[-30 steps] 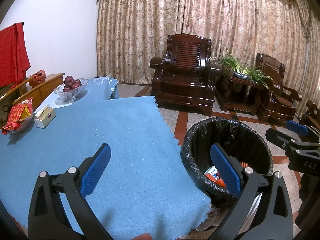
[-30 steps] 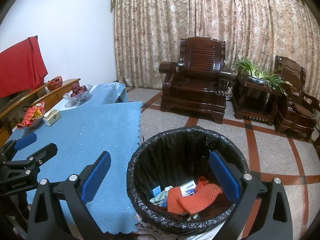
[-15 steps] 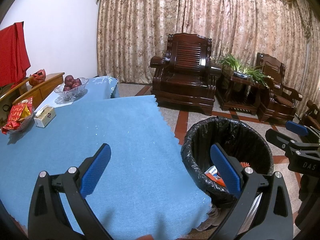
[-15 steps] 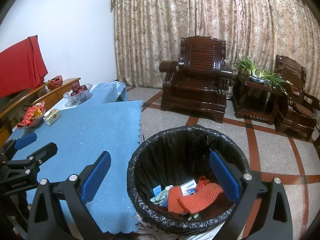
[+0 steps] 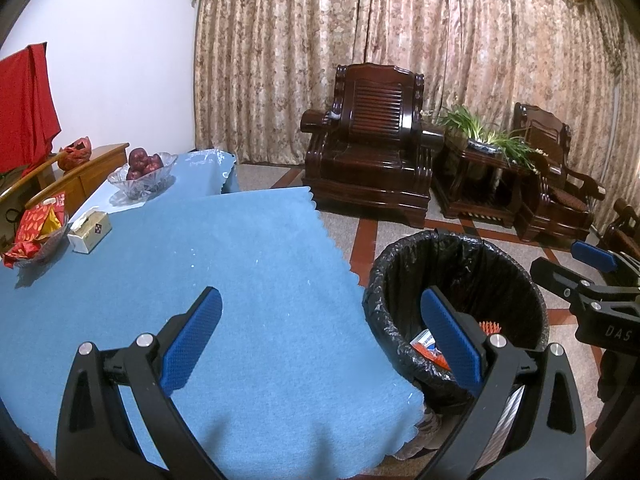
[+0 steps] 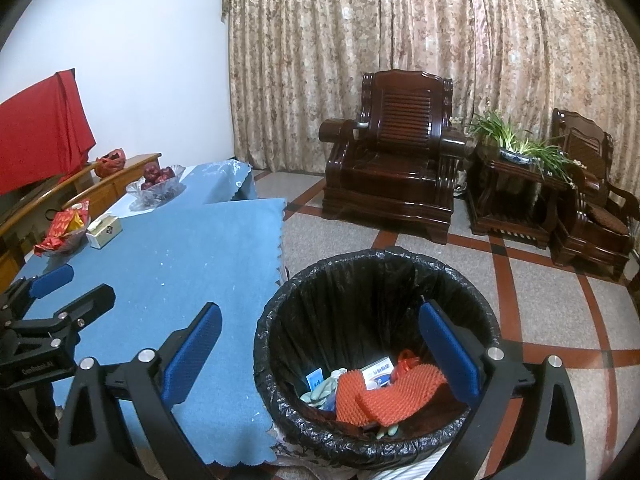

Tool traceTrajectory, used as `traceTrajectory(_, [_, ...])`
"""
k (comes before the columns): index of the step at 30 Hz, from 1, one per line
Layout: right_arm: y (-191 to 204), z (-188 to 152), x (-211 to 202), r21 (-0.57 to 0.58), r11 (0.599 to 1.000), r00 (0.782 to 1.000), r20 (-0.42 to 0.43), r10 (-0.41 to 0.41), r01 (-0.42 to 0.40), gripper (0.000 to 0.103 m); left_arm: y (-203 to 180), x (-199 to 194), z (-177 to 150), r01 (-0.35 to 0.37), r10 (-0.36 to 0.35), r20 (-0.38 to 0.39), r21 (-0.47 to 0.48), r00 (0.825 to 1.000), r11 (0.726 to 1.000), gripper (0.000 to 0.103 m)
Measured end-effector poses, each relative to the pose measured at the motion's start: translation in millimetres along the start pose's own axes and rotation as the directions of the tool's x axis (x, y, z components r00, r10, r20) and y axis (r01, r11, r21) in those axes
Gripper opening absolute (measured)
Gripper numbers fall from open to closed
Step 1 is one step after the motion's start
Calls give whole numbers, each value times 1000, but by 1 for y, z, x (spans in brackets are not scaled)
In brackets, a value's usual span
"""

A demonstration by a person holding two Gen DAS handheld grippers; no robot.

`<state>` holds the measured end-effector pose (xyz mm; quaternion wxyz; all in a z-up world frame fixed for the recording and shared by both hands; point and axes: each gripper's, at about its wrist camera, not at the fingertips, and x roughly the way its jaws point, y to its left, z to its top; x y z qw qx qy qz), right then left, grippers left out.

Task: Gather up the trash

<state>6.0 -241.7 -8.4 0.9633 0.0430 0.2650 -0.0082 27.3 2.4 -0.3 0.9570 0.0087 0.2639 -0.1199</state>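
Observation:
A bin lined with a black bag [image 6: 376,280] stands on the floor beside the blue-clothed table [image 6: 192,264]. Inside lie orange foam netting [image 6: 384,396], a white and blue box [image 6: 378,372] and pale crumpled scraps. The bin also shows in the left wrist view [image 5: 456,268]. My right gripper [image 6: 320,348] is open and empty above the bin's near rim. My left gripper [image 5: 320,332] is open and empty above the table's near right edge. Each gripper shows at the edge of the other's view.
At the table's far left sit a tissue box [image 5: 90,232], a dish of red wrappers [image 5: 36,232] and a glass bowl of red fruit [image 5: 142,172]. Dark wooden armchairs [image 6: 396,176] and a plant stand [image 6: 516,184] line the curtained wall across the tiled floor.
Both grippers have barely moved, with only a slight drift of view. Both stay open and empty.

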Motion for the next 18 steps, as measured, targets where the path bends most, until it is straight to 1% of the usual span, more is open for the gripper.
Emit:
traceTrajectory(13, [-1,-9,5,5,1000,1000,-12,1,-1,97,0,0,-5,-1,1,-5,-2,1000,1000,97])
traceTrajectory(18, [-1,-8,5,5,1000,1000,-13,1,-1,97,0,0,-4,0,0,-5,-1,1000,1000,97])
